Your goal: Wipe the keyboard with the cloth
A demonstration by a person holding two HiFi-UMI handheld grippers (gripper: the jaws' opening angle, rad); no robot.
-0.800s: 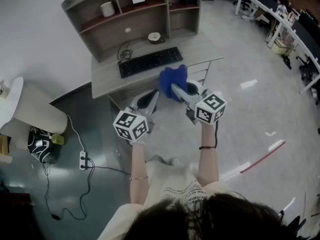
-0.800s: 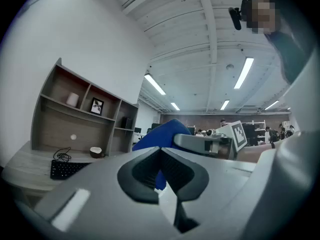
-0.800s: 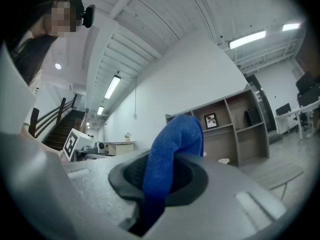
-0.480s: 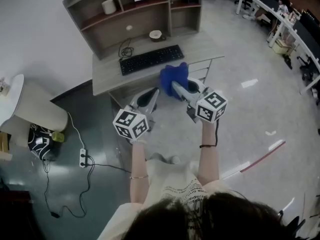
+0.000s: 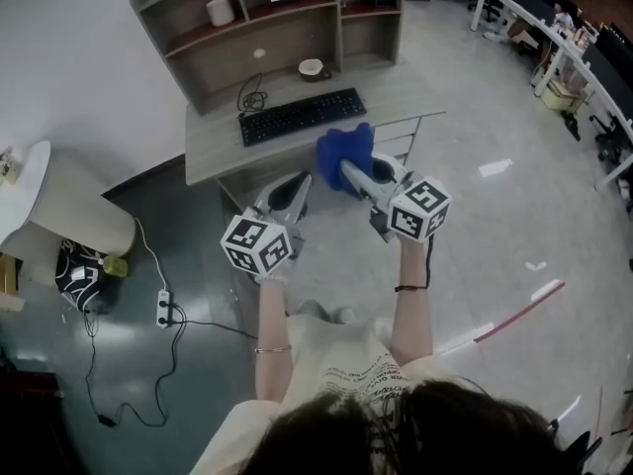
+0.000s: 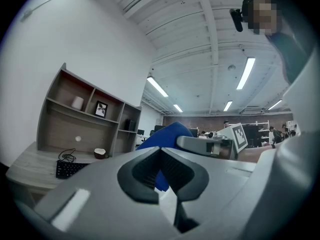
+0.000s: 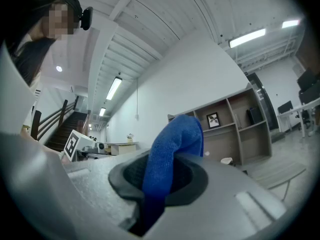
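1. Almost nothing has changed. In the head view the surface [image 5: 213,146] and keyboard [image 5: 302,115] have drifted slightly in frame, which looks like head motion. Both grippers stay level in front of the person.
2. My read is that the wipe hasn't started. The cloth [image 5: 343,151] hangs in the air over the near right edge of the surface, well apart from the keyboard. It still has to go farther in and left.
3. The right gripper [image 5: 348,171] has its fingers clamped on the cloth, and a blue fold stands up above them [image 7: 172,154].
4. The left gripper [image 5: 302,181] has its fingertips together with nothing between them.
5. Only the head view shows the gap between cloth and keyboard. The right gripper view confirms the pinch but has no keyboard in frame. The left gripper view shows the keyboard [image 6: 70,168] low on the left, with the cloth [image 6: 165,136] behind its fingers, not in them.
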